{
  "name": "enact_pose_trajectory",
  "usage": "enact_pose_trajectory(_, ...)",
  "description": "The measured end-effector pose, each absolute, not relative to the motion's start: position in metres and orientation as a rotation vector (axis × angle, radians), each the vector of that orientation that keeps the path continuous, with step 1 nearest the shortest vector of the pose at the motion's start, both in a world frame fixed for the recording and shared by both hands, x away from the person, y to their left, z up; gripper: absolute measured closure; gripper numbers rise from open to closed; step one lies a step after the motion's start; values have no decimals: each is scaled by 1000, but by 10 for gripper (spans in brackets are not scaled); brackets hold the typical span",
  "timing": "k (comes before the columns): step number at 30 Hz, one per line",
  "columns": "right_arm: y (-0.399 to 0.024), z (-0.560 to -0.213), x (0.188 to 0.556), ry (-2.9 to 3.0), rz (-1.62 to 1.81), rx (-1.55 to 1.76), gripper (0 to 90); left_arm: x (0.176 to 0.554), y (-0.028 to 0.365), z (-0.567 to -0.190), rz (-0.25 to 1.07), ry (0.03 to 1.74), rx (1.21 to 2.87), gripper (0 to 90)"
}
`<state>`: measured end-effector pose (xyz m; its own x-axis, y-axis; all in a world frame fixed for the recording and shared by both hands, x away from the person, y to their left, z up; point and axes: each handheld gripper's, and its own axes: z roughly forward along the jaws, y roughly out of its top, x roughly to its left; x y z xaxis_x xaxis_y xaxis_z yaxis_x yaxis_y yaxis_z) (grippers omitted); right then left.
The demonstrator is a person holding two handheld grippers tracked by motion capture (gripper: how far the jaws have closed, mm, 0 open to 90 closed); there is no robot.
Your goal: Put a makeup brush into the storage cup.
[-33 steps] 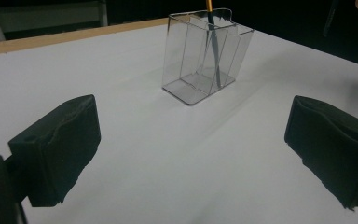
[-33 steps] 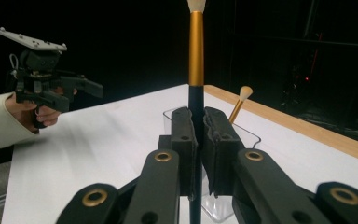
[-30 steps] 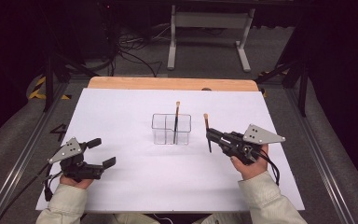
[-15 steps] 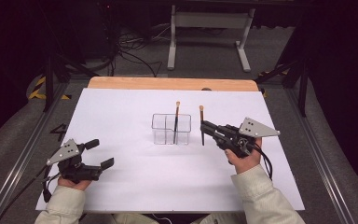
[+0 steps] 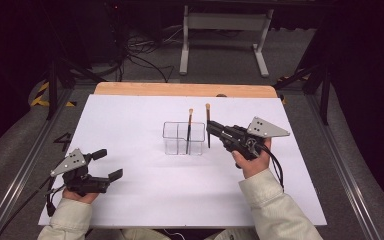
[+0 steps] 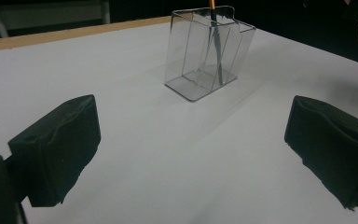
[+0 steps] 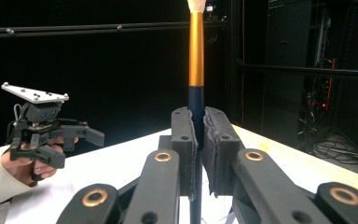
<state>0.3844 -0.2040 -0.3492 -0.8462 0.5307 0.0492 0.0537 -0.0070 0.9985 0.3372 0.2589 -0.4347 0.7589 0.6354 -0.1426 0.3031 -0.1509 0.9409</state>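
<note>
A clear plastic box (image 5: 176, 141) with compartments stands mid-table on the white sheet, and one dark brush (image 5: 189, 131) with an orange ferrule leans upright inside it. My right gripper (image 5: 211, 129) is shut on a second, similar brush (image 5: 208, 119), holding it upright just right of the box. In the right gripper view the pads pinch the brush (image 7: 196, 60) at its dark handle. My left gripper (image 5: 107, 164) rests at the front left, open and holding nothing. In the left gripper view the box (image 6: 191, 60) stands ahead between the wide-apart jaws.
The white sheet (image 5: 145, 190) covers the table, with a wooden edge (image 5: 180, 90) at the back. A metal stand (image 5: 225, 30) and cables lie on the floor beyond. Rails run along both table sides.
My right gripper has carried the brush leftward, closer to the box's right side. The left gripper has stayed in place.
</note>
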Motion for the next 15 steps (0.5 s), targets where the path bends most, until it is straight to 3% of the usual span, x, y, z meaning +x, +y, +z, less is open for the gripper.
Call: enact_pose_trajectory(15, -182, -347, 404, 1927, 1946, 638, 837, 340, 257, -435, 337, 734, 1751, 42)
